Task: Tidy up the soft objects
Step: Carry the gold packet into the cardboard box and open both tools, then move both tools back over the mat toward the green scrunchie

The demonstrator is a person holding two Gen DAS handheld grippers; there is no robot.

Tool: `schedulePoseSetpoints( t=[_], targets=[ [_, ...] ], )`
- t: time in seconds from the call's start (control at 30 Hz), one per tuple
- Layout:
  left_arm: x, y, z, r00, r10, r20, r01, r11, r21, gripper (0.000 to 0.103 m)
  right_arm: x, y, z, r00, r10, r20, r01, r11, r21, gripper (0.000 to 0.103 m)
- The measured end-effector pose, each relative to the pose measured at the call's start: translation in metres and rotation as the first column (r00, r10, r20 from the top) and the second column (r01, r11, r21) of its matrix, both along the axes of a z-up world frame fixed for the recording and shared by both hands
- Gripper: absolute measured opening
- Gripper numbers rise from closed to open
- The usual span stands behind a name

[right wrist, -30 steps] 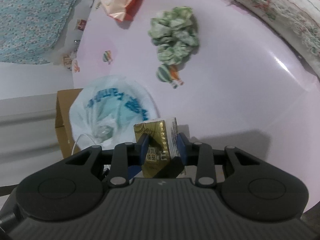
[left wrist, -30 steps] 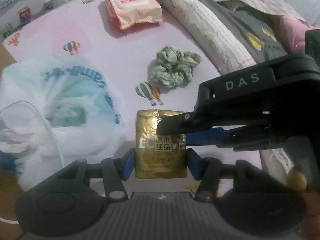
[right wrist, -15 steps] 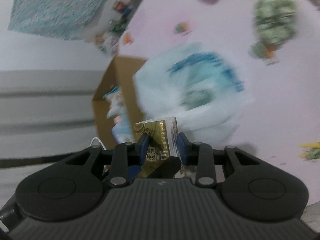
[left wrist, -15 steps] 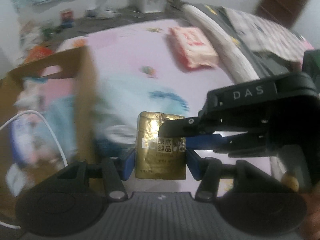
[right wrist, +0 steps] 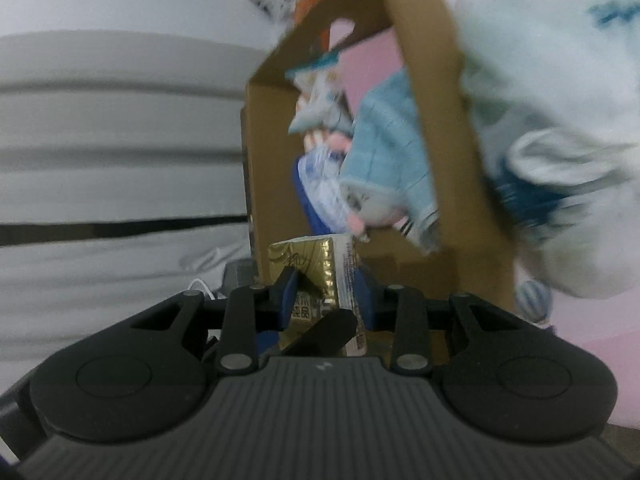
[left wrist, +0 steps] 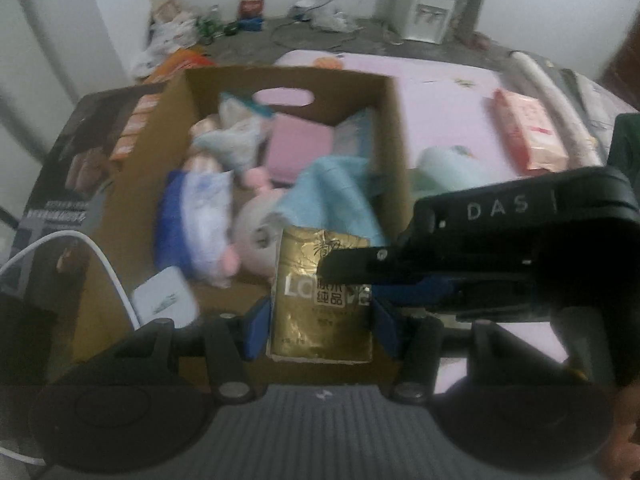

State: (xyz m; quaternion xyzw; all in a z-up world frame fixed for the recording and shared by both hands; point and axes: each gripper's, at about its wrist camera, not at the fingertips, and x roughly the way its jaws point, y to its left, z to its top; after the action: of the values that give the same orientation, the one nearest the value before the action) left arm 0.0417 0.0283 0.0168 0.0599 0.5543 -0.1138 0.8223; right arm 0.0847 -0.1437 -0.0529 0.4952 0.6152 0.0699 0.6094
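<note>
A gold tissue pack (left wrist: 316,276) is held by both grippers at once. My left gripper (left wrist: 320,320) is shut on its sides. My right gripper (right wrist: 324,292) is shut on the same gold pack (right wrist: 316,264), crossing in from the right in the left wrist view (left wrist: 500,256). The pack hangs over the near edge of an open cardboard box (left wrist: 396,128). The box (right wrist: 440,92) holds soft things: a blue towel (left wrist: 332,192), a pink pad (left wrist: 298,148), a plush toy (left wrist: 256,232) and a blue-white pack (left wrist: 196,220).
A white plastic bag (right wrist: 560,100) lies right of the box on the pink sheet (left wrist: 448,104). A pink wipes pack (left wrist: 528,136) lies far right. A white cable and charger (left wrist: 164,300) sit at the box's near left. Cluttered floor lies behind.
Both grippers have carried the gold pack left from over the pink sheet, past the plastic bag, to above the cardboard box. The grip on the pack is unchanged.
</note>
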Motion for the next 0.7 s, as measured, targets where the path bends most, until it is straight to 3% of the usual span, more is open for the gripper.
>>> schedulePoseSetpoints(
  t=[0.2, 0.37, 0.7],
  targets=[
    [0.012, 0.04, -0.033, 0.997, 0.036, -0.072, -0.036, 0.999, -0.001, 0.059, 0.008, 0.049, -0.026, 0.996, 0.088, -0.024, -0.089, 0.995, -0.034, 0.032],
    [0.013, 0.055, -0.059, 0.994, 0.031, -0.1, -0.025, 0.998, 0.058, 0.064, 0.003, 0.073, -0.05, 0.985, 0.152, -0.076, -0.159, 0.984, -0.083, 0.032],
    [0.008, 0.057, -0.062, 0.995, 0.008, -0.1, -0.001, 0.998, 0.069, 0.064, 0.004, 0.073, -0.051, 0.982, 0.178, -0.066, -0.184, 0.978, -0.095, 0.032]
  ],
)
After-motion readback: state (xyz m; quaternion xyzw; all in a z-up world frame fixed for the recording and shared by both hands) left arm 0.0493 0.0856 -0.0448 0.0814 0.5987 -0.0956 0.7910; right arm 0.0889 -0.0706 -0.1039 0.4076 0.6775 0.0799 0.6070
